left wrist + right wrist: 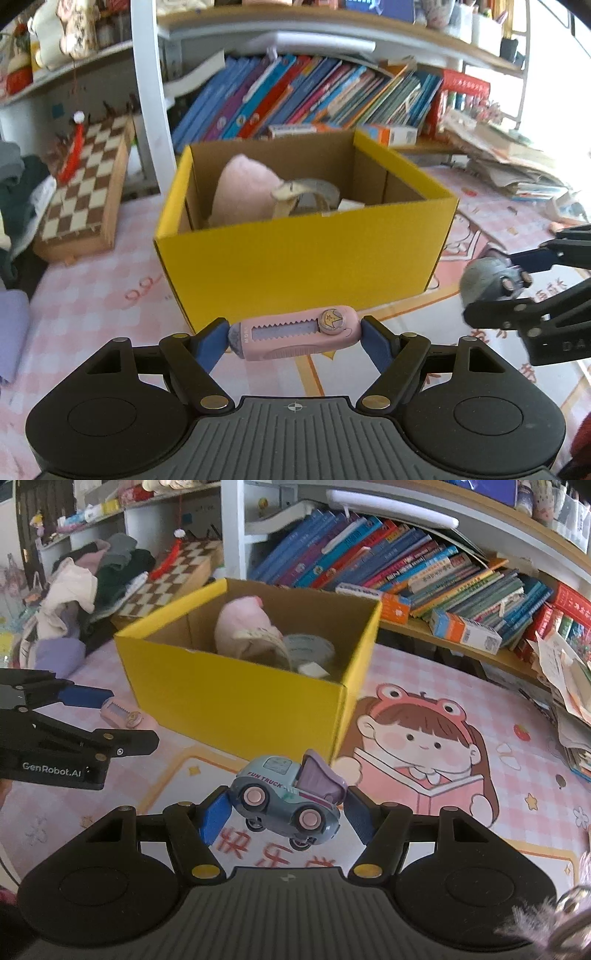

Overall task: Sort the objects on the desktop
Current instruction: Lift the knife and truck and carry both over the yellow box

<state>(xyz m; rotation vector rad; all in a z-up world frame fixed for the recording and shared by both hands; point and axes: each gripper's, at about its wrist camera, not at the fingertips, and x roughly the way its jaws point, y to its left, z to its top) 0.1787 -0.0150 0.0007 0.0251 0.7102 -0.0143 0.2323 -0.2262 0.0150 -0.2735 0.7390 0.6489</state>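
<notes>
My left gripper (294, 338) is shut on a pink utility knife (297, 336), held crosswise above the mat just in front of the yellow cardboard box (295, 251). My right gripper (284, 812) is shut on a grey-blue toy truck (288, 801) with pink wheels, held above the mat in front of the box (236, 698). The box holds a pink plush (240, 627), a tape roll (310, 646) and a white eraser (314, 669). The right gripper and truck (487, 280) show at the right in the left wrist view; the left gripper and knife (122, 713) show at the left in the right wrist view.
A pink cartoon desk mat (424, 746) covers the desk. A chessboard (85, 188) and a clothes pile (85, 576) lie to the left. Leaning books (303, 96) fill the shelf behind the box. Stacked papers (517, 166) sit at the right.
</notes>
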